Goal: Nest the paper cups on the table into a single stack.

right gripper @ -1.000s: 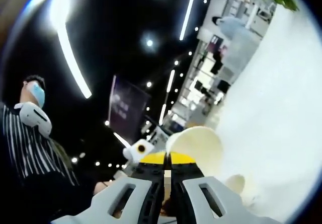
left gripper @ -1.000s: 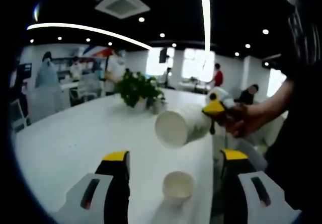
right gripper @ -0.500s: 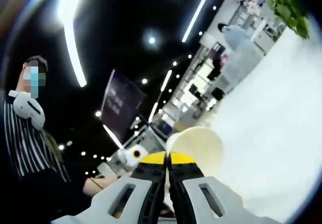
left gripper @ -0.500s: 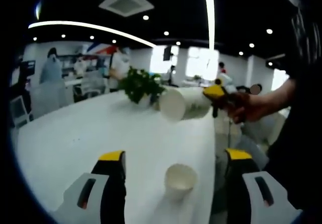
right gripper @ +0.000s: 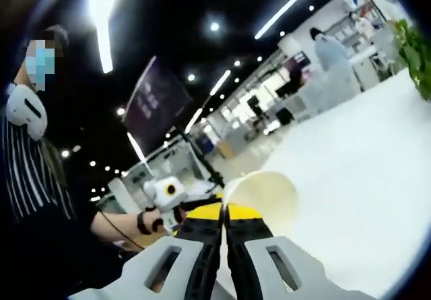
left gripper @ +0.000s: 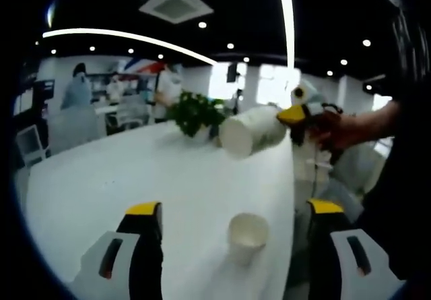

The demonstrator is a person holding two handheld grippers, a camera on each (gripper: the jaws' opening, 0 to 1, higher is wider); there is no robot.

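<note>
A white paper cup (left gripper: 248, 235) stands upright on the white table (left gripper: 135, 178), mouth up, low between my left gripper's (left gripper: 234, 209) two wide-open jaws. Above it, my right gripper (left gripper: 296, 115) comes in from the right, held by a hand. It is shut on the rim of another paper cup (left gripper: 252, 131), which lies on its side in the air with its mouth toward the camera. In the right gripper view the gripper (right gripper: 223, 212) pinches that cup's (right gripper: 266, 195) rim, and the left gripper (right gripper: 165, 195) shows at the left in a hand.
A potted green plant (left gripper: 195, 114) stands on the table behind the raised cup. The table's near edge runs at the right, by a person in a striped shirt (right gripper: 27, 172). People and chairs (left gripper: 30, 152) are beyond the far side.
The right gripper has lifted its cup up and to the right, away from the standing cup. The right gripper view has rolled. The standing cup has stayed put.
</note>
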